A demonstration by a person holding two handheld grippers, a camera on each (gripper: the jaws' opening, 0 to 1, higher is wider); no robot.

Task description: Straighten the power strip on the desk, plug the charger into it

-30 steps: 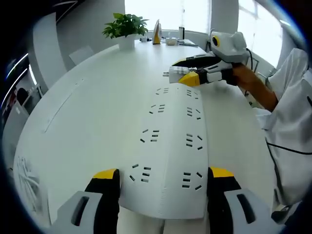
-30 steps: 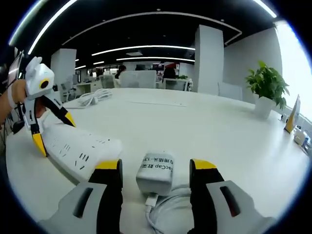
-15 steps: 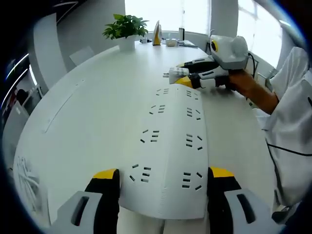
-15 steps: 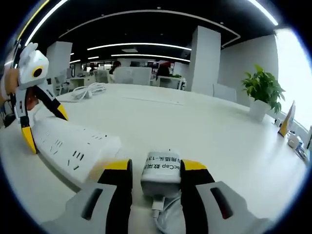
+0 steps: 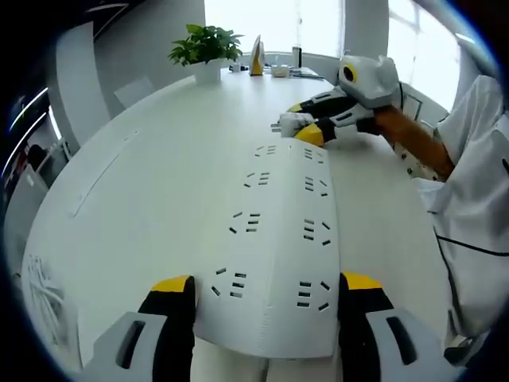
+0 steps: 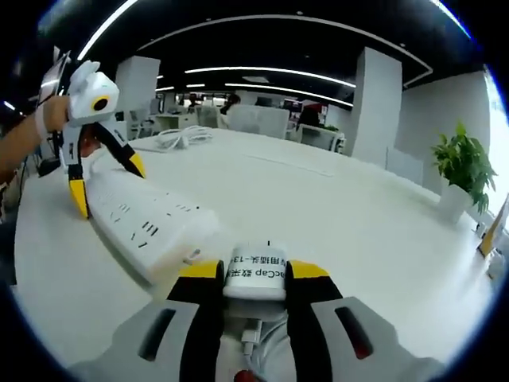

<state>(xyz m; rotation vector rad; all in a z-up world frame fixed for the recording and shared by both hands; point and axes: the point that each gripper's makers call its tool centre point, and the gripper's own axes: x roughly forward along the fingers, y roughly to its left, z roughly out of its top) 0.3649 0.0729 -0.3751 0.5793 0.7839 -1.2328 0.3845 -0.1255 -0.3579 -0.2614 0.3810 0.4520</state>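
A long white power strip (image 5: 278, 239) lies flat on the white desk (image 5: 143, 183), running away from me. My left gripper (image 5: 266, 290) straddles its near end, jaws spread wide and pressed against both long sides. In the right gripper view the left gripper (image 6: 106, 183) stands over the far end of the power strip (image 6: 147, 227). My right gripper (image 6: 254, 274) is shut on a small white charger (image 6: 256, 270), its prongs pointing forward beside the strip's near end. From the left gripper view the right gripper (image 5: 301, 127) holds the charger (image 5: 285, 123) just above the strip's far sockets.
A white cable (image 6: 246, 346) trails from the charger's back. A potted plant (image 5: 205, 44) and small items stand at the desk's window end. A coiled white cord (image 6: 179, 137) lies far back. A person's white sleeve (image 5: 477, 199) is at the right.
The right gripper's jaws closed on the charger and carried it off the desk toward the end of the strip. The left gripper and the strip stayed put.
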